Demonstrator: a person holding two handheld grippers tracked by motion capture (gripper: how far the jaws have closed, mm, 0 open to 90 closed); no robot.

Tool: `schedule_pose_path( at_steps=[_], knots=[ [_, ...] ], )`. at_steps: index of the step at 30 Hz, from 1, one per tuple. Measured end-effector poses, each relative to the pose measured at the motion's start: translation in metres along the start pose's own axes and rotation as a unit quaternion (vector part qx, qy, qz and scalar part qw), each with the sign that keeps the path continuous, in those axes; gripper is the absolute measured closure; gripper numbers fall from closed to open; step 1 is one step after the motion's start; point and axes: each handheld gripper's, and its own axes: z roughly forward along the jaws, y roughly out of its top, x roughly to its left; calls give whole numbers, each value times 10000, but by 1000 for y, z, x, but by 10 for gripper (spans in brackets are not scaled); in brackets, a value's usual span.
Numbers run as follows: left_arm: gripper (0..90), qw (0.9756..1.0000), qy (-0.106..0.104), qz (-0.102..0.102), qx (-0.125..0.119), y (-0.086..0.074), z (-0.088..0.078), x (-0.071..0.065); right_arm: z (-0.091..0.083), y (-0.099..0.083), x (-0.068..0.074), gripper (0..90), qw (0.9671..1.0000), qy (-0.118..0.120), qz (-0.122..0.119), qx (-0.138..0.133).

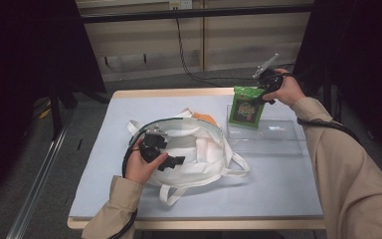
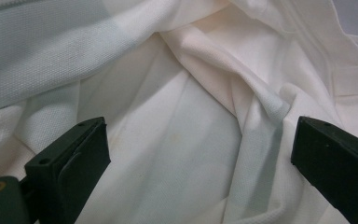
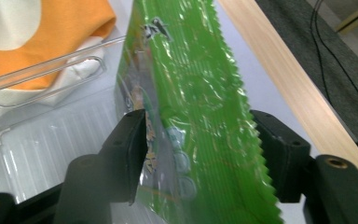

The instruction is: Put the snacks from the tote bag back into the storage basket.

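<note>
Step in hand: judged to be moving the green snack packet [image 1: 246, 106] between the clear plastic tray [image 1: 278, 137] and the white tote bag [image 1: 199, 149]; which way cannot be told.
Packet position: upright at the left end of the tray, its lower edge in the tray, its crimped top edge between the jaws of the right hand-held gripper [image 1: 264, 90].
Right hand-held gripper: jaws partly open, standing either side of the packet's top seal. In the right gripper view [image 3: 200, 154] the left pad lies against the film and the right pad sits just clear of the serrated edge, so no firm pinch is judged.
Left hand-held gripper [image 1: 171, 162]: jaws wide apart over the bag's cloth [image 2: 182, 140], gripping nothing; it rests on the upper layer near the bag's mouth.
Bag position: flat on the grey desk [image 1: 278, 189], just left of the tray, something orange [image 1: 206, 118] at its far rim.
Grip advice: take the packet on the flat crimped seal, not the puffed body, which will slip and crumple.
Bag advice: pinch one layer of cloth only and lift, so the mouth opens.
Risk: the tall, light packet may topple in the tray once unsupported.
</note>
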Motion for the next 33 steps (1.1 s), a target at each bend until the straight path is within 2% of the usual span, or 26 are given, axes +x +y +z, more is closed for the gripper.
schedule_pose_path(
  at_steps=[9,16,20,27,33],
  knots=[
    [42,10000,-1,8,-5,0,0,-1,-4,-4,-2,272,9999,-118,71,-5],
    [42,10000,-4,21,-20,1,0,-1,-9,-7,-2,199,9992,-263,286,23],
    [42,10000,10,25,22,2,-1,0,-12,-9,-2,188,9990,-295,323,-20],
    [42,9999,-28,66,-82,5,-1,-4,-18,-15,-1,171,9985,-329,441,-18],
    [42,9999,-29,85,-53,4,-1,-4,-23,-20,2,165,9983,-278,511,-78]
  ],
)
